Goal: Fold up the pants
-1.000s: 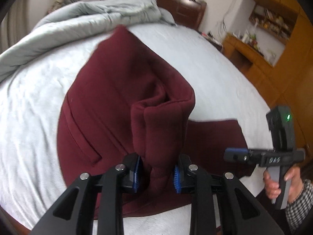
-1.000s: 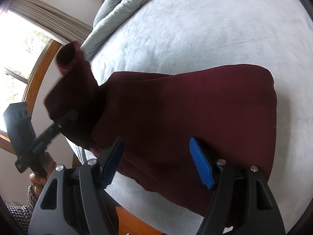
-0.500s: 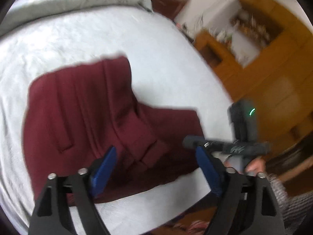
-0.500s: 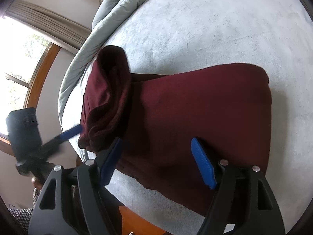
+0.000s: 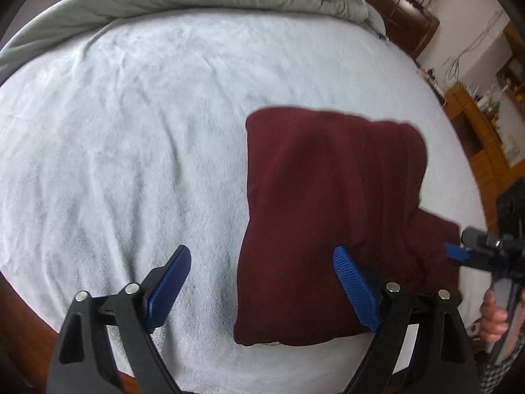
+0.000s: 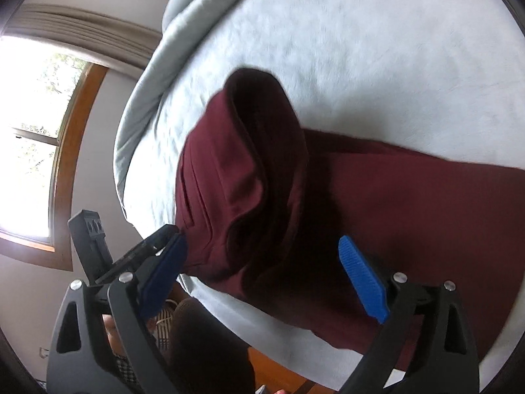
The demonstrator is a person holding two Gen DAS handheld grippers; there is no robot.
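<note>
Left wrist: one folded pants [image 5: 331,216], two tools [image 5: 262,282] parted.

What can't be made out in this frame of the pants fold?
- Left wrist view: the near right corner of the maroon pants lies behind the left gripper, whose jaws are open.
- Right wrist view: the pants' right end is cut off by the image edge; motion blur smears the raised fold.
- Right wrist view: the right gripper covers the pants' near hem.
- Whether the layers line up underneath is hidden.
</note>
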